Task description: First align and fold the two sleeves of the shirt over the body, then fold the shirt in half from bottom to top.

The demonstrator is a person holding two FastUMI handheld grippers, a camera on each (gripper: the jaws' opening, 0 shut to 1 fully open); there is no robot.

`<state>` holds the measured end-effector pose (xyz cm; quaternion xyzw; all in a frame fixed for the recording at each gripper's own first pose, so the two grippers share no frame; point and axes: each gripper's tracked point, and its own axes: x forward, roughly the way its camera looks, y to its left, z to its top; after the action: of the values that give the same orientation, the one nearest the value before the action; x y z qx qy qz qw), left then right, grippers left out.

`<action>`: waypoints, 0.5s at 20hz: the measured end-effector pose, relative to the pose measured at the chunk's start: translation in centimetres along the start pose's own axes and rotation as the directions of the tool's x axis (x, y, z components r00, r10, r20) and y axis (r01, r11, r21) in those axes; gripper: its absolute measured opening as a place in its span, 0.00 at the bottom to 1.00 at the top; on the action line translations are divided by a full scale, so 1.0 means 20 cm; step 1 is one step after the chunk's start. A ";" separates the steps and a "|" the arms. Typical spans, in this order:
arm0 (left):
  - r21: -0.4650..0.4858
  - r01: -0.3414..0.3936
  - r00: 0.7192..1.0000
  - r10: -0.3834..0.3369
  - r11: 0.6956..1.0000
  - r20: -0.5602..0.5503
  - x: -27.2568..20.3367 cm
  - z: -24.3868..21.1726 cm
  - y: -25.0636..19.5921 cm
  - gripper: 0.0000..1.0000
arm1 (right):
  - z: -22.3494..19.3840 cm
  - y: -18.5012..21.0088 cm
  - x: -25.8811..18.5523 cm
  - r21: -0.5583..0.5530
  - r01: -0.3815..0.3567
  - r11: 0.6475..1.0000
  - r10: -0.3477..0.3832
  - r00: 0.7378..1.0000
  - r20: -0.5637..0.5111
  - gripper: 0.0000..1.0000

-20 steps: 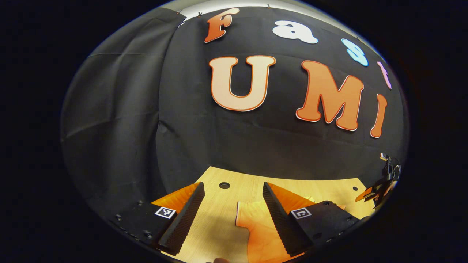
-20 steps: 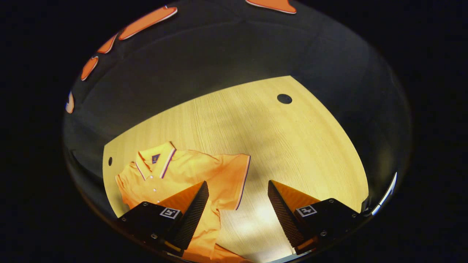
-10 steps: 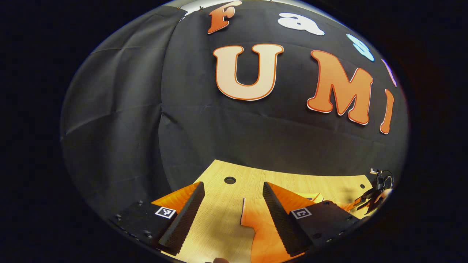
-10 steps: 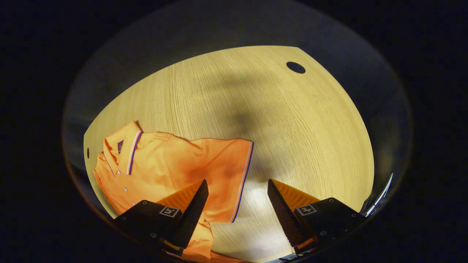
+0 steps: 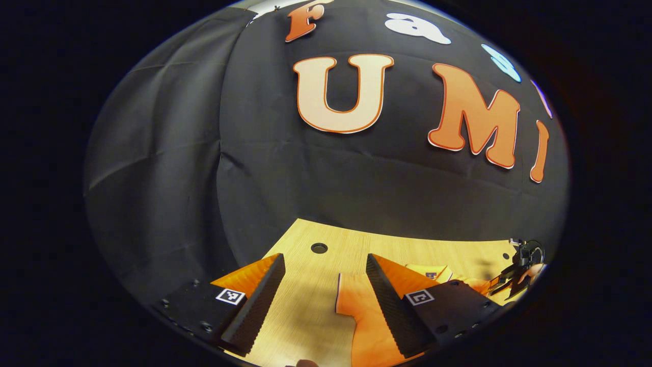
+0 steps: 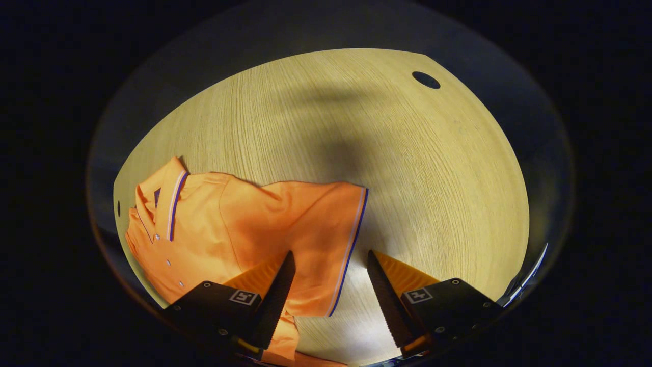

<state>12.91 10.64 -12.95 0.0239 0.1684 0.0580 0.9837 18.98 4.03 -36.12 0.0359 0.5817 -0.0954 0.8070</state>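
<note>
Both jaws gape, empty, above shirt (image 6: 244,229).

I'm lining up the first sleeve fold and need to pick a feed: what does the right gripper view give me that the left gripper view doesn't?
Right gripper view: the shirt's collar, button placket and one sleeve spread flat, its striped cuff edge lying between the right gripper's open fingers.

Left gripper view: the other sleeve ahead of the open left gripper, the booth wall, and the right gripper far off at the right edge.

Both: the orange shirt on the wooden table, unfolded.
</note>
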 end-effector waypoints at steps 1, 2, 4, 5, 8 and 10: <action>-0.016 0.011 1.000 -0.011 1.000 0.002 0.00 0.00 -0.01 0.98 | 0.00 0.01 0.00 0.012 0.004 1.000 -0.004 1.000 0.007 0.88; -0.033 0.019 1.000 -0.019 0.999 -0.005 0.00 -0.02 -0.01 0.98 | 0.00 0.01 0.00 0.009 0.005 1.000 -0.006 1.000 0.018 0.89; -0.063 0.023 0.999 -0.024 0.998 -0.029 0.01 -0.06 0.00 0.98 | 0.00 0.00 0.00 -0.012 -0.001 1.000 0.001 1.000 0.029 0.89; -0.078 0.027 0.999 -0.030 0.997 -0.038 0.02 -0.08 -0.01 0.98 | 0.00 0.00 -0.01 -0.023 -0.004 1.000 0.005 1.000 0.024 0.80; -0.100 0.030 0.998 -0.035 0.995 -0.050 0.02 -0.11 0.00 0.98 | -0.01 -0.01 0.00 -0.042 -0.008 0.999 0.009 1.000 0.018 0.73; -0.103 0.030 0.998 -0.036 0.994 -0.050 0.00 -0.12 0.02 0.98 | 0.00 -0.03 -0.01 0.026 -0.004 1.000 0.003 0.999 0.033 0.46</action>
<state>12.18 11.02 -15.13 -0.0305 0.1909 0.0509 0.9798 18.83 3.49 -35.79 0.0459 0.5670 -0.1022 0.8160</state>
